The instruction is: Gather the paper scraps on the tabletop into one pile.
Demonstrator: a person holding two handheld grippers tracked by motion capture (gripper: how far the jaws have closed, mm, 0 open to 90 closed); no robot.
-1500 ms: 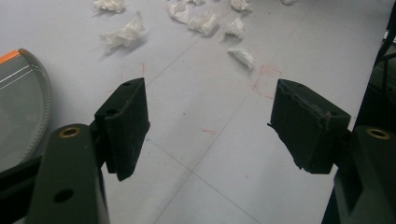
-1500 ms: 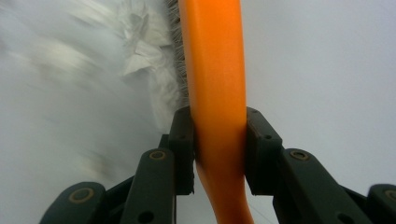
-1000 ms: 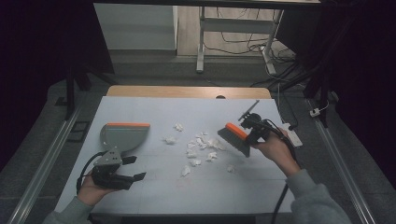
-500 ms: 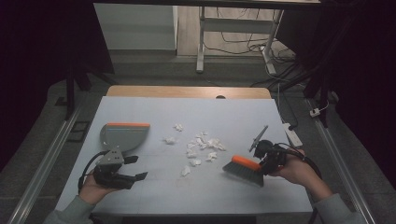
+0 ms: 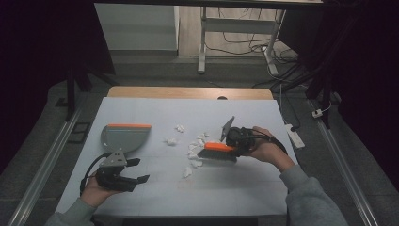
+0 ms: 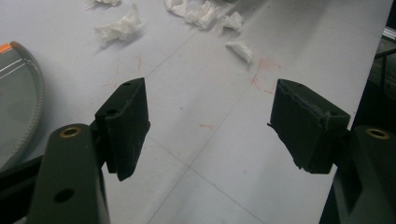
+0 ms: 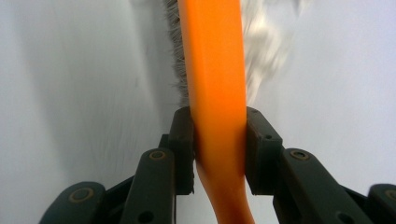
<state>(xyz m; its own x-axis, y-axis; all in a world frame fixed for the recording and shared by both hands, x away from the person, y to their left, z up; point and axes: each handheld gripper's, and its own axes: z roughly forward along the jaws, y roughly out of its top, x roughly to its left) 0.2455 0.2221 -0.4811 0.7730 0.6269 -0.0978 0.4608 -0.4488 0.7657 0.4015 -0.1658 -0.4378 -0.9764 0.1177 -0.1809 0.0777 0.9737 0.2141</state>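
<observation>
The person's left hand (image 5: 96, 184) lies low at the near left of the table, holding the left gripper (image 5: 136, 171) level and pointing toward the middle, its two black jaws standing wide apart with nothing between them. The right forearm, in a grey sleeve, reaches in from the near right corner, and the right hand (image 5: 267, 149) carries the right gripper (image 5: 234, 144) turned to point leftward across the table. Its jaws are pressed in from both sides on the orange brush (image 7: 215, 93), and the pads (image 7: 183, 135) are tight against it.
</observation>
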